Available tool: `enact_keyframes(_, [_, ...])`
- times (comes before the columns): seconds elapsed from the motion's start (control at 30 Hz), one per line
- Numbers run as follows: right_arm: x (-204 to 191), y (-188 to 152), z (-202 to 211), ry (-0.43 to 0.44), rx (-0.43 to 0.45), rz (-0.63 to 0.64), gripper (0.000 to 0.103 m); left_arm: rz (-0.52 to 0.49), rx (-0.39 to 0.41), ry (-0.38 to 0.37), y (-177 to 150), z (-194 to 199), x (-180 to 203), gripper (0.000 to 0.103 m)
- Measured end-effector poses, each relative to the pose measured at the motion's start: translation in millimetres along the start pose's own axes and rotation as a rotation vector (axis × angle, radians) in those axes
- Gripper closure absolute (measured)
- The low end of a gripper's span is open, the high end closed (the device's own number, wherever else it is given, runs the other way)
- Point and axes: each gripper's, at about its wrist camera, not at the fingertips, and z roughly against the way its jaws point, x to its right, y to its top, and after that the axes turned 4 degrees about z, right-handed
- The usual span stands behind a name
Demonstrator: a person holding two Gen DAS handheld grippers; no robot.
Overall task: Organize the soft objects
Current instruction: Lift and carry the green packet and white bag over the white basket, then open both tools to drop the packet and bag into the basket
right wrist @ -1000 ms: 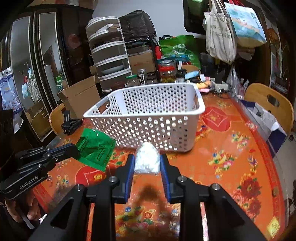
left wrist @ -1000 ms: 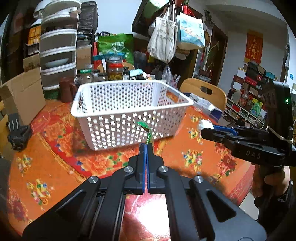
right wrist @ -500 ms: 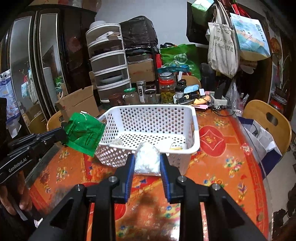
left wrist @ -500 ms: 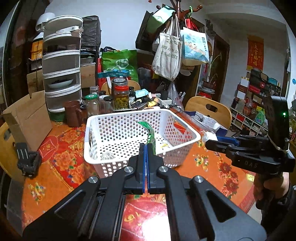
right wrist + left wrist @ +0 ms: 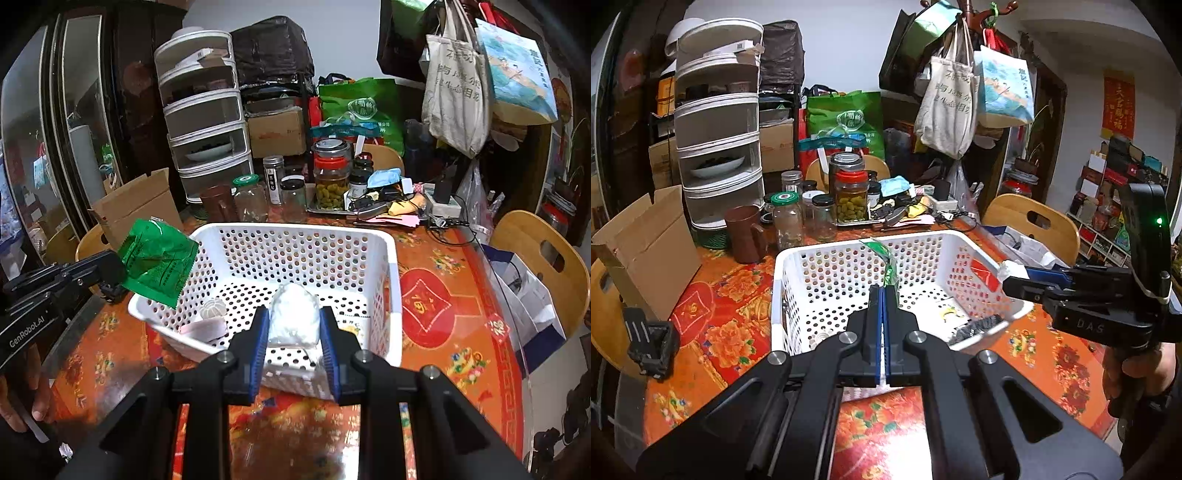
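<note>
Two grippers, one step: both items were held over the white basket (image 5: 391,258), so by my reading the carry was ending and the drop was in hand.
Table (image 5: 454,295): round, covered in a glossy red-orange floral cloth that threw back the lamp glare; jars, a cardboard box and stacked trays crowded its far side.
Basket: rigid white plastic, rectangular, walls and floor pierced with round holes; a few small items already lay on its floor, among them a pale ribbed round piece (image 5: 213,307) and a flat pink packet (image 5: 205,328).
Right gripper (image 5: 294,334): partly spread, its blue pads pinching a plump white pouch (image 5: 293,317) from both sides above the basket's near part.
White pouch: translucent film over a soft white filling, domed at the top, bulging between the pads.
Left gripper (image 5: 883,314): pressed fully together on the edge of a green packet (image 5: 157,260), which hung over the basket's left rim.
Green packet: thin crinkled foil, flat and roughly square, with a serrated edge and dark print.
Next move, as I judge it: each gripper would need to dip inside the walls and spread its jaws, so the light foil does not flutter out over the rim.
</note>
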Motion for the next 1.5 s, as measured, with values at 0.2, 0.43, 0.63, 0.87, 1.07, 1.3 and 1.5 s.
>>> enact_keyframes(0.2, [5.1,18.3,-40.0,0.01,-0.054,-0.007,0.077,0.003,-0.049,0.004,11.5,-38.1,-4.1,0.103])
enact_keyframes(0.43, [9.2,21.4,-87.4,0.007,-0.128,-0.029,0.077,-0.002,-0.128,0.026,13.7,-92.9,-4.5,0.103])
enact_keyframes(0.63, [6.0,16.6,-109.8,0.004,-0.161,-0.018,0.077,0.006,-0.173,0.043,3.3,-125.7,-9.3,0.103])
enact_keyframes(0.87, [9.4,16.0,-118.6,0.004,-0.167,-0.03,0.076,0.025,-0.199,0.054,-7.2,-141.1,-18.7,0.102])
enact_keyframes(1.07, [11.8,14.2,-112.2,-0.025,-0.162,-0.036,0.03,0.037,-0.209,0.055,-12.7,-144.0,-21.6,0.075])
enact_keyframes(1.3, [20.2,-3.3,-54.3,-0.063,-0.047,-0.057,0.0,0.084,-0.091,0.067,-17.7,-93.0,-29.7,0.0])
enact_keyframes(1.5, [20.4,-41.0,11.1,-0.087,0.046,-0.082,0.0,0.067,-0.05,0.121,-38.3,-35.7,-34.6,0.0])
